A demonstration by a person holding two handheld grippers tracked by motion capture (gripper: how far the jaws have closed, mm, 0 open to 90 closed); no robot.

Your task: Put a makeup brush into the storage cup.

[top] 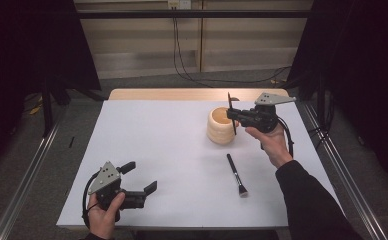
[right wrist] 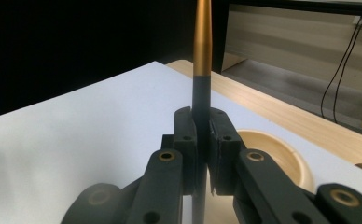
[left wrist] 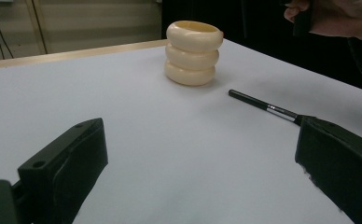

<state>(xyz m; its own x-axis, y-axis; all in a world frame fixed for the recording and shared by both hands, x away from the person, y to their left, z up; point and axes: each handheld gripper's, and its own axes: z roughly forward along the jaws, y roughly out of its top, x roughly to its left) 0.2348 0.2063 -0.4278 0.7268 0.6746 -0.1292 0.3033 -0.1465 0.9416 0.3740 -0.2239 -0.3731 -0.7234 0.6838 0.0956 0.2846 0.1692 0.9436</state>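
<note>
A: We hold a thin brush upright in the right hand-held gripper, whose jaws are closed tight on its dark handle, at the far right of the counter. It stands just at the right rim of the cream ringed holder.

B: And the left hand-held gripper?

A: It rests near the left front edge with its jaws wide open and nothing between them. A second brush lies flat on the counter, near us from the holder.

B: What could go wrong, in our judgement?

A: The lower end may catch the rim instead of entering, and then the holder could tip or slide, because it looks light. Also the grip is on a narrow round handle, so the brush may swing between the pads if we push down.
</note>
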